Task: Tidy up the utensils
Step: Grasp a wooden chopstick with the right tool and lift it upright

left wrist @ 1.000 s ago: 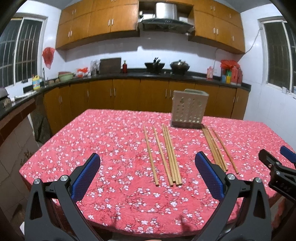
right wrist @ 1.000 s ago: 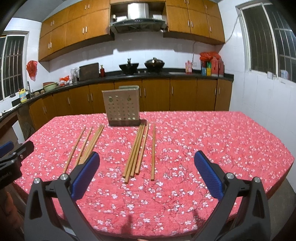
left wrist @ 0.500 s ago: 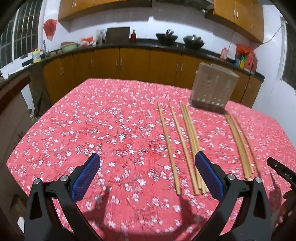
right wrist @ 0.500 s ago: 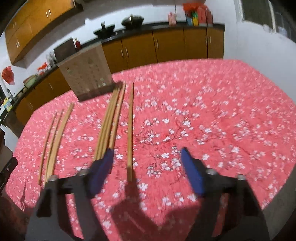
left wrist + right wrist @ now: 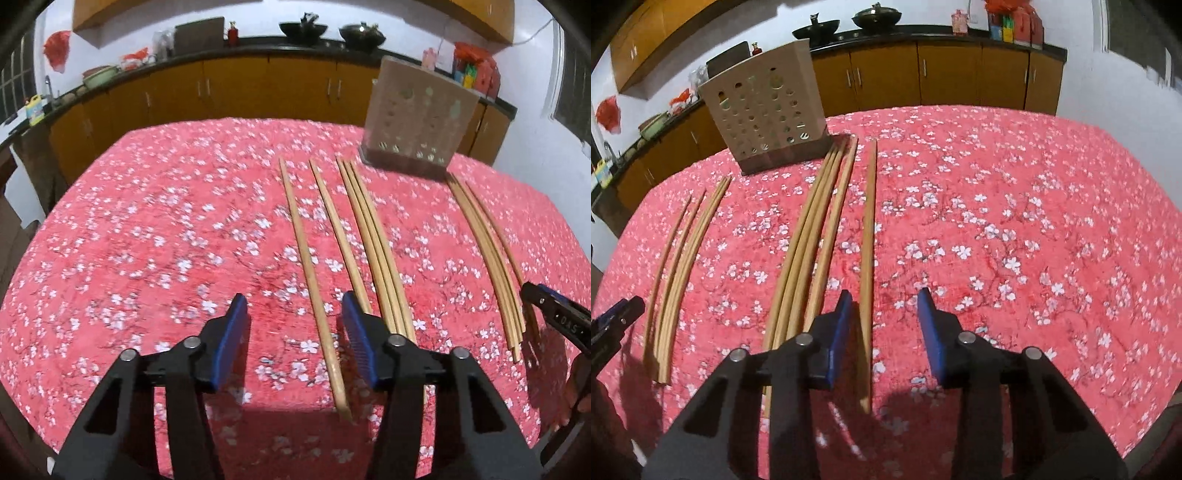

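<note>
1. Left claw (image 5: pixel 293 338): low over the near edge of the surface (image 5: pixel 147 236), jaws partly parted, holding nothing; blue pads (image 5: pixel 231 341) on either side of the near end of the leftmost chopstick (image 5: pixel 310 273), apart from it.
2. Leftmost chopstick: flat on the red floral cloth, running from 6 toward 12 o'clock, its near tip between the left claw's fingers, closer to the one at 3 o'clock.
3. Second single chopstick (image 5: pixel 340 236): just at 3 o'clock of the first, near end hidden behind the left claw's finger.
4. Bundle of three chopsticks (image 5: pixel 373 240): touching one another, just beside that single stick.
5. Perforated utensil holder (image 5: pixel 415 110): upright at the far side of the surface, at 12 o'clock of the gap between the two chopstick groups.
6. Right-hand group of chopsticks (image 5: pixel 487 251): well apart from the bundle, lying the same way.
7. Right claw (image 5: pixel 884 326): low over the near edge, jaws partly parted, gripping nothing; outermost single chopstick (image 5: pixel 868 229) lying between its fingers, close against the blue pad (image 5: pixel 838 332) at 9 o'clock; touching or not, cannot tell.
8. Open cloth at 3 o'clock of the right claw.
</note>
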Available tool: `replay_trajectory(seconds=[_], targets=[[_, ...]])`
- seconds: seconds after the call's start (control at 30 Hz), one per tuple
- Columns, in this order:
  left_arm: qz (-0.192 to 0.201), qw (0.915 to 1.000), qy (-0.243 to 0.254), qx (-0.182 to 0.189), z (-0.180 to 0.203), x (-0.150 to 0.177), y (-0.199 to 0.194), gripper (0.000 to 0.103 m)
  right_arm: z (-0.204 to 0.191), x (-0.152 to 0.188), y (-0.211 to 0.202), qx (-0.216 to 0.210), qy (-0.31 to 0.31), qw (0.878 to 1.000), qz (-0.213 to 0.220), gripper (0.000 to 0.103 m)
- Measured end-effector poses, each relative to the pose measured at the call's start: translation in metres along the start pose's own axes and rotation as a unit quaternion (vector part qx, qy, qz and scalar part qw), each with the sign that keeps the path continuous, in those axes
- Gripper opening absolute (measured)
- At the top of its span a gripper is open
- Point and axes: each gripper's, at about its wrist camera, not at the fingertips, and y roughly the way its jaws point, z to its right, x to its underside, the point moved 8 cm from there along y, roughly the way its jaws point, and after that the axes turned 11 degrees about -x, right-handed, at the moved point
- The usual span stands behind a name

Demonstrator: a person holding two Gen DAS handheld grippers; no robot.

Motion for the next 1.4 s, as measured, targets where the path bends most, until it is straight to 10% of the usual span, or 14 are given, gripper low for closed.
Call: replay_trajectory(seconds=[0.4,1.1,1.4], targets=[[-0.026,0.9992,0.021,-0.024,-0.001,-0.011,0.022,0.010,0.013,-0.006,0.006,0.009,0.009,1.000,-0.007,0.008],[-0.012,0.9994,0.024,-0.020,-0.008,-0.019,0.036,0.009,0.032,-0.026,0.015,0.012,0.018,1.000,0.010,0.008],[0.040,0.9990,0.006,-0.016,-0.023,-0.048,-0.001,0.008,0.023,-0.058,-0.044,0.004,-0.002,0.996,0.089,0.008]])
